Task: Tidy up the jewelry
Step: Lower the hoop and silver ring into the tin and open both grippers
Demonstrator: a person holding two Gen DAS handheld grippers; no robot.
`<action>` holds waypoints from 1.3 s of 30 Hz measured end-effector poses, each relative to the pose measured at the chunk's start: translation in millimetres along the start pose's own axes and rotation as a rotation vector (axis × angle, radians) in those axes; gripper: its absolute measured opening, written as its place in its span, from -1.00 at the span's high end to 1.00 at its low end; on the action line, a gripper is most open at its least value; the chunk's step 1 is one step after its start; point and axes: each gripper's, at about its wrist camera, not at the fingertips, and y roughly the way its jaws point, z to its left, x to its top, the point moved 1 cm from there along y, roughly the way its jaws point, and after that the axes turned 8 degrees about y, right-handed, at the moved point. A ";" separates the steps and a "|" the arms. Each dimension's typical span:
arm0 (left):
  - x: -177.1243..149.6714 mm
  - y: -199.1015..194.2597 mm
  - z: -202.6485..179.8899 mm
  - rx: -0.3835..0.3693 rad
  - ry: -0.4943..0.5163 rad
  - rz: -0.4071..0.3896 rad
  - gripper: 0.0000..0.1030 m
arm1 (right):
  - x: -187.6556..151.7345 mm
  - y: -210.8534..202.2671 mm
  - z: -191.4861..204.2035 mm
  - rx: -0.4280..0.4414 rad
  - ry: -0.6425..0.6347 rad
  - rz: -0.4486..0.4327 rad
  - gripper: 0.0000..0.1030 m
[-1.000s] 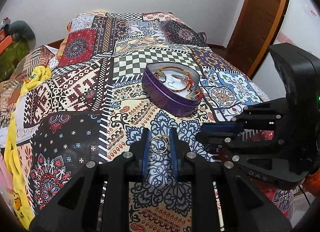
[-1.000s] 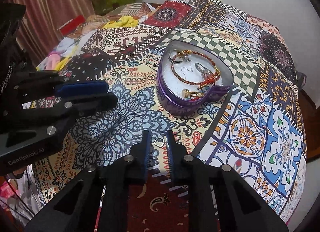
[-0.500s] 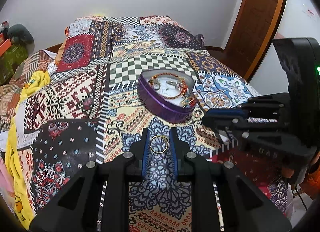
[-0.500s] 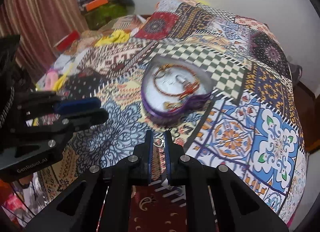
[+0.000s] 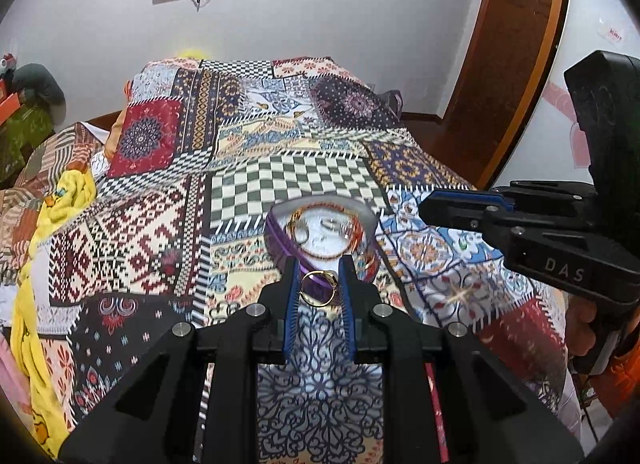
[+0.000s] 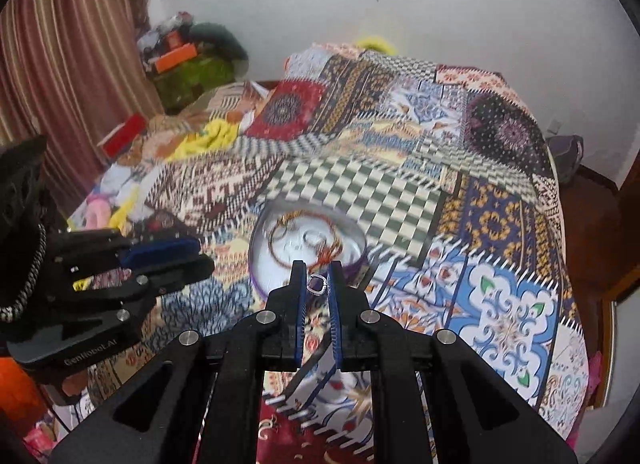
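A purple heart-shaped tin [image 5: 280,242] [image 6: 260,260] sits on the patterned bedspread and holds an orange bracelet [image 5: 320,254] [image 6: 296,260] and other small pieces. My left gripper [image 5: 319,288] is shut on a gold ring [image 5: 318,292], held above the bed just short of the tin. My right gripper [image 6: 317,284] is shut on a small silver ring [image 6: 316,284], held over the tin's near rim. Each gripper shows in the other's view, the right one [image 5: 464,211] to the right of the tin and the left one [image 6: 168,260] to its left.
The patchwork bedspread [image 5: 280,179] covers the whole bed. Yellow cloth [image 5: 48,264] and clutter lie along the left edge. A wooden door [image 5: 508,59] stands at the back right, a curtain [image 6: 60,63] at the left in the right wrist view.
Both grippers have lifted away from the bedspread with their rings and tilted up. The right gripper closed on the silver ring about half a second ago. The tin now sits just beyond both fingertips.
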 end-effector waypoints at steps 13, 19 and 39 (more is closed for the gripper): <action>23.6 11.7 9.5 -0.026 -0.012 -0.029 0.64 | 20.5 7.4 -0.9 0.040 0.031 -0.038 0.82; 21.0 31.3 10.0 -0.049 -0.012 0.010 0.64 | 21.0 26.9 -3.3 0.046 0.054 -0.002 0.82; 22.2 55.9 16.9 -0.079 -0.015 0.050 0.64 | 15.4 50.5 -11.0 0.051 0.058 0.074 0.82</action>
